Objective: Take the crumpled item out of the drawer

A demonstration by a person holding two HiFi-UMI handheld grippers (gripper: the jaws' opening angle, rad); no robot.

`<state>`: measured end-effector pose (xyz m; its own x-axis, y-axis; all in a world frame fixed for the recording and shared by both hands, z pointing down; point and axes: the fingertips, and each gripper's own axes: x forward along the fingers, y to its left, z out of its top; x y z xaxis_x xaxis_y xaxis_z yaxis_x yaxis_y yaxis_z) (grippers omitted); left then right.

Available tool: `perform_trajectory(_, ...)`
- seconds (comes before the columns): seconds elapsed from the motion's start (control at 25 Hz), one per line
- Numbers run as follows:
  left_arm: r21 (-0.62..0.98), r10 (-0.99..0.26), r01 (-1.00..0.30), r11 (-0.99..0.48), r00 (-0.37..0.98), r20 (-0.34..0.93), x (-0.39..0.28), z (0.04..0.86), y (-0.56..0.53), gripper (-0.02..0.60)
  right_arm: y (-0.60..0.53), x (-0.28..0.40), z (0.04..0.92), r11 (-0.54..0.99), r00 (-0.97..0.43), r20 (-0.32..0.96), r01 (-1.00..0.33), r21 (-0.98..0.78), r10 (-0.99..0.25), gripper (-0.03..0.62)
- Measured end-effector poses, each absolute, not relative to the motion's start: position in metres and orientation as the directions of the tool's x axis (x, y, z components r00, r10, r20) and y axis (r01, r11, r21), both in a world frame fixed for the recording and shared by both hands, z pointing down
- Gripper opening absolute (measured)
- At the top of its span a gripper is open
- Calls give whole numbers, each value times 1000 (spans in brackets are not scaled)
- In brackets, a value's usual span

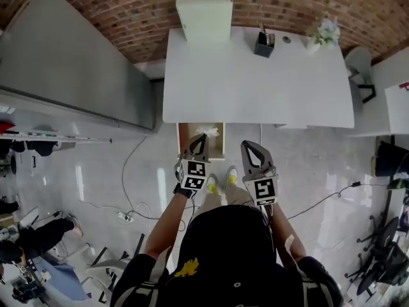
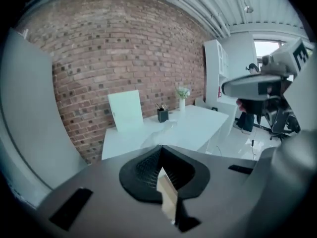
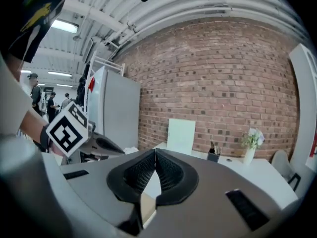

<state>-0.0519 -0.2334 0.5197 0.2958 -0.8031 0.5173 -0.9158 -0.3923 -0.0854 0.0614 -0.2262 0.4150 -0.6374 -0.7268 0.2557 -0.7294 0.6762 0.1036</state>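
A wooden drawer [image 1: 181, 139] stands pulled out under the front edge of the white table [image 1: 255, 82]. My left gripper [image 1: 200, 137] is over the drawer, its jaws closed together. A crumpled white item [image 1: 208, 132] sits right at its tips. In the left gripper view the crumpled item [image 2: 161, 132] rises blurred just past the closed tips of the left gripper [image 2: 161, 147], in front of the table [image 2: 203, 125]. My right gripper [image 1: 245, 144] hangs to the right of the drawer. It is shut in the right gripper view [image 3: 155, 150], with nothing between its jaws.
On the table's far side are a pale upright panel [image 1: 204, 18], a dark pen holder [image 1: 264, 43] and a small vase of flowers [image 1: 324, 34]. A grey cabinet [image 1: 70, 62] stands to the left. Cables [image 1: 128, 210] lie on the floor. A chair [image 1: 361, 66] is at the right.
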Motion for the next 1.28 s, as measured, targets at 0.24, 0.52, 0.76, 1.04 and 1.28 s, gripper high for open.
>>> perform_trajectory(0.24, -182, -904, -919, -350, 281, 322, -69, 389, -261, 17, -251, 51, 336, 670, -648, 170, -728, 145, -742, 28)
perform_trajectory(0.52, -266, -958, -920, -287, 270, 98, -82, 268, -280, 17, -275, 48, 261, 606, -607, 76, -761, 229, -791, 28)
perform_trajectory(0.76, -254, -954, -920, -299, 294, 59, -76, 254, -268, 18, -275, 59, 216, 574, -593, -53, -796, 192, -804, 28)
perform_trajectory(1.04, -244, -948, -916, -318, 315, 53, -65, 254, -263, 17, -276, 71, 220, 551, -571, -34, -805, 219, -820, 27)
perform_trajectory(1.28, -279, -932, -891, -358, 362, 39, -52, 251, -261, 17, -273, 75, 230, 547, -560, 11, -804, 233, -829, 26)
